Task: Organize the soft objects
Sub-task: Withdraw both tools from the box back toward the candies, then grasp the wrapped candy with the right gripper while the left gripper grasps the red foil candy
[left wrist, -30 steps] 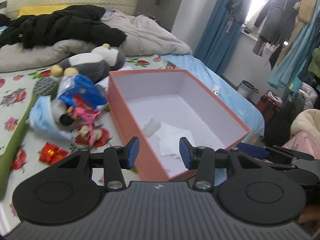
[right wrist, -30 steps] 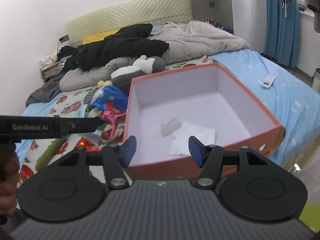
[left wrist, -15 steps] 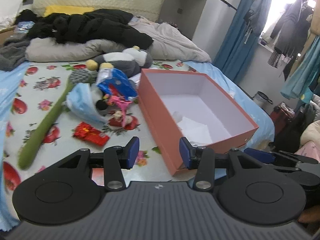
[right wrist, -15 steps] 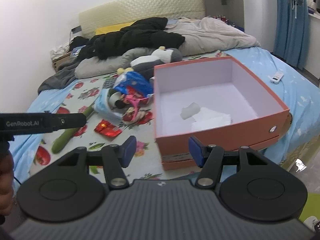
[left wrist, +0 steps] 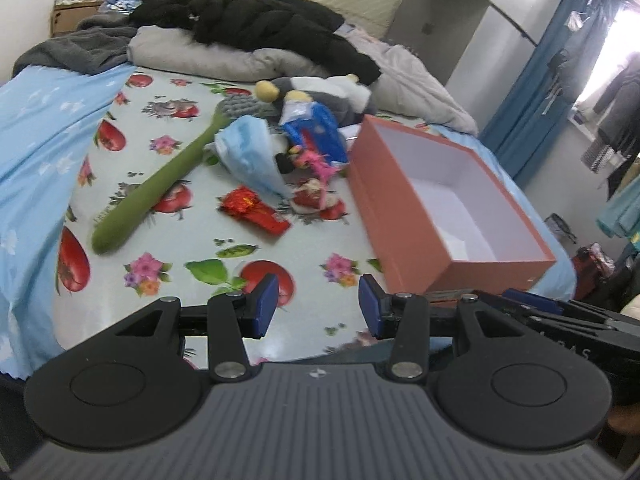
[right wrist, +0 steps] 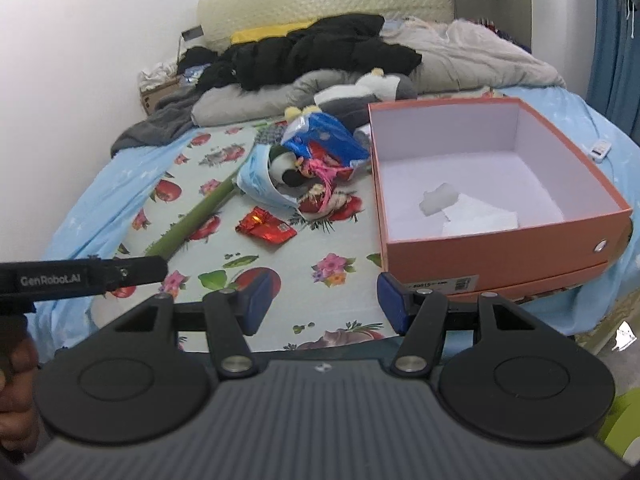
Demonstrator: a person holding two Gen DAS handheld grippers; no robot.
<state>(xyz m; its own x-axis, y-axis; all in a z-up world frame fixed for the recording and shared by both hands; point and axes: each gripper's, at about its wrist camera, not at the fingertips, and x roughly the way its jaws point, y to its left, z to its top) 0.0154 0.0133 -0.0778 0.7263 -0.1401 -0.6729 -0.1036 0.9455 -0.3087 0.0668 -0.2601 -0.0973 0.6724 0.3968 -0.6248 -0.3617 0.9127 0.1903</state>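
Nearest the left camera, the left gripper (left wrist: 318, 306) hangs over the foot of the bed, jaws apart and nothing between the blue pads. Same story on the right: the right gripper (right wrist: 318, 306) stands with its jaws parted and empty, just short of the near edge of the flowered sheet (right wrist: 280, 268). Directly ahead of both there's a bare stretch of that sheet, open room right up to the first object.

That first object is the red foil packet (right wrist: 266, 230), lying flat and alone, apart from everything else. Left of it the long green plush stick (left wrist: 160, 188) lies on a diagonal, its near end close to the sheet's left edge.

To the right, the orange box (right wrist: 492, 254) sits open-topped with its near corner close to the bed's foot edge; white paper (right wrist: 480, 218) and a small pale lump lie on its floor. A narrow gap runs between the box's left wall and the pile.

The pile itself: a pale blue bag (left wrist: 248, 152), a blue packet (right wrist: 324, 138), something pink and stringy (right wrist: 320, 170), all bunched and touching. Behind them the grey and white plush penguin (right wrist: 360, 96) lies on its side against the pile, by the box's far left corner.

Farthest back, black clothing (left wrist: 260, 20) is heaped on grey bedding, against the headboard.
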